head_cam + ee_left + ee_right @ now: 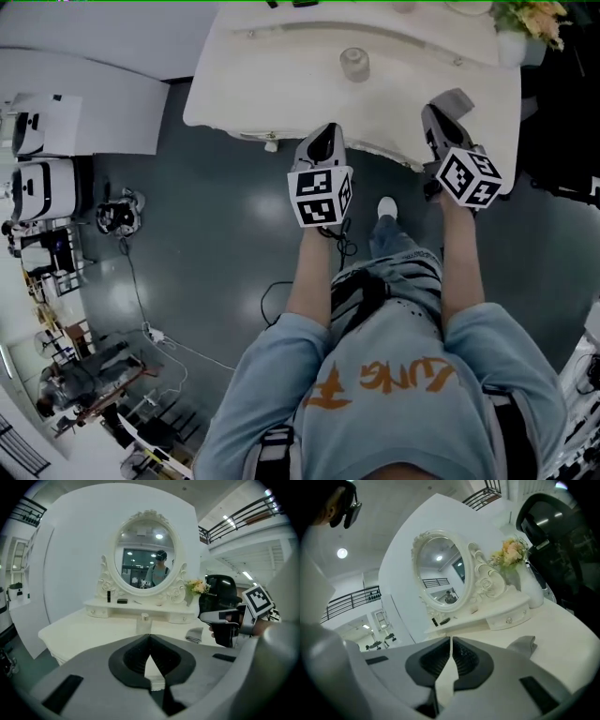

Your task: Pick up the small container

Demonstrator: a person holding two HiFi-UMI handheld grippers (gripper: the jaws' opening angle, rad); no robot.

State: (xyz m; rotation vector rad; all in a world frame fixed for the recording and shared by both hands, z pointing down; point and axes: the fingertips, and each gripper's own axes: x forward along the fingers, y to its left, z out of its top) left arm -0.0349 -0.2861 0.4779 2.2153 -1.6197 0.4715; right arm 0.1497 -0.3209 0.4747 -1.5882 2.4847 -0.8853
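The small container (354, 64), a clear jar with a lid, stands alone on the white dressing table (272, 84), towards its middle. In the left gripper view the container (145, 623) lies straight ahead, just beyond the jaw tips and well apart from them. My left gripper (325, 133) hovers at the table's near edge, shut and empty, its tips (150, 635) meeting. My right gripper (437, 114) hangs over the table's right part, also shut with nothing held, its jaws (451, 640) closed together. The right gripper view does not show the container.
A folded grey cloth (194, 634) lies on the table near the right gripper. An oval mirror (144, 552) with a small shelf stands at the back, a vase of flowers (531, 19) at the back right, and a black chair (220, 590) beyond. Cables (141, 300) and equipment sit on the floor at left.
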